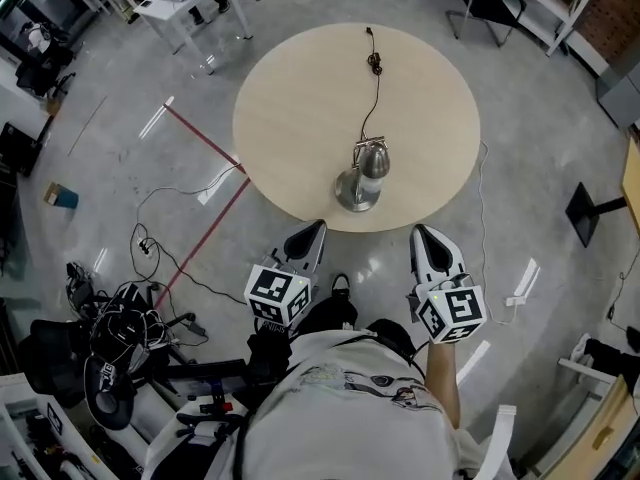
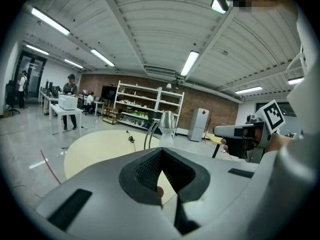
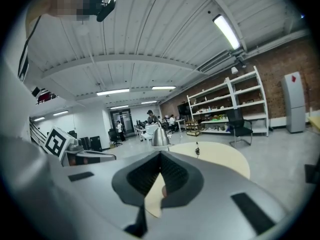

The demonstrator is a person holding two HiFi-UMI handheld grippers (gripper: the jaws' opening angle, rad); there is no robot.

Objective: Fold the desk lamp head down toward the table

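Standing close to the near edge of the round wooden table [image 1: 300, 118], the desk lamp [image 1: 363, 176] carries its silver head up on a curved neck above a round base. Its cord [image 1: 376, 93] runs off toward the far side of the tabletop. Both tools hang just short of the table's near edge, well apart from the lamp. The left gripper [image 1: 312, 230] is at the lamp's near left and the right gripper [image 1: 425, 234] at its near right. Each is clenched, jaws together on nothing.
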